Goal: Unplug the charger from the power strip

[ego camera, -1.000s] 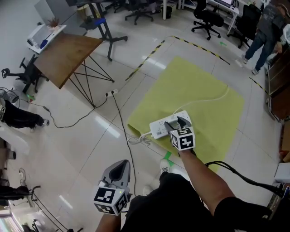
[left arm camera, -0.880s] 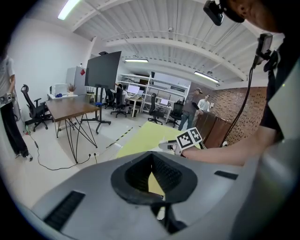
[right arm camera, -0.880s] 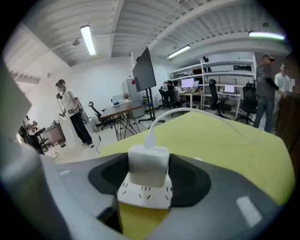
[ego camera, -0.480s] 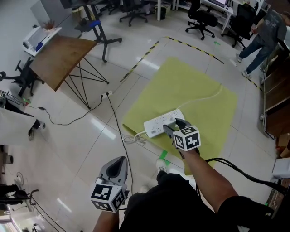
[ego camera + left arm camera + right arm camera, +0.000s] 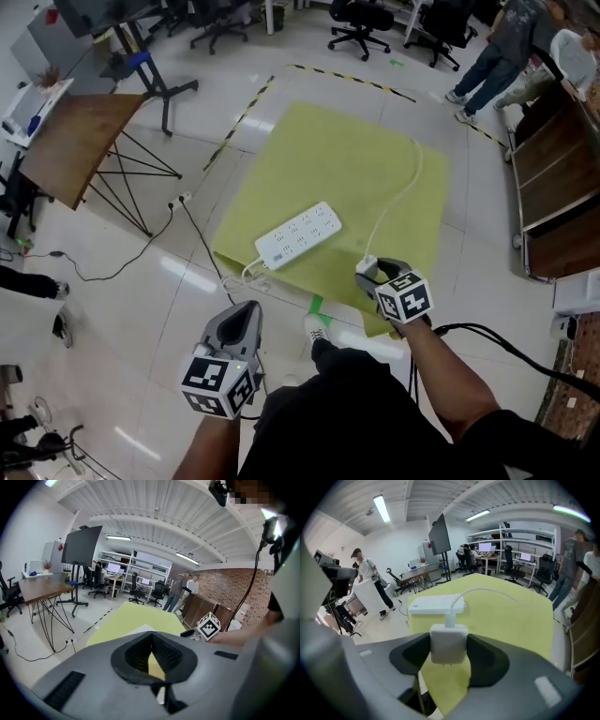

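Starting with the head view: the right gripper [image 5: 375,274] hangs over the near edge of the yellow-green cloth mat [image 5: 328,150], toward its near right corner. The small white square charger [image 5: 367,266] sits between its jaws. The long white power strip [image 5: 298,235] lies well apart from it, close to the mat's near left edge, so the plug looks already out. The charger's thin white cable [image 5: 412,178] trails from the block across the mat toward the far right corner. Carrying the charger much farther off the mat could, I judge, draw that cable taut and jerk the block from the grip. The left gripper [image 5: 247,313] hovers over bare floor beyond the mat's near left corner, touching nothing.

Left gripper view: its fingers meet at the tips with nothing between them. Only a sliver of mat shows through the gap behind, so this hand could not catch a dropped charger quickly.

Right gripper view: the jaws are closing, and the pads press on the charger's two smooth, flat sides. Its metal prongs [image 5: 445,665] hang bare underneath. Smooth plastic held by two faces may twist or slide if the cable tugs sideways. Setting the block down prongs first could bend them.
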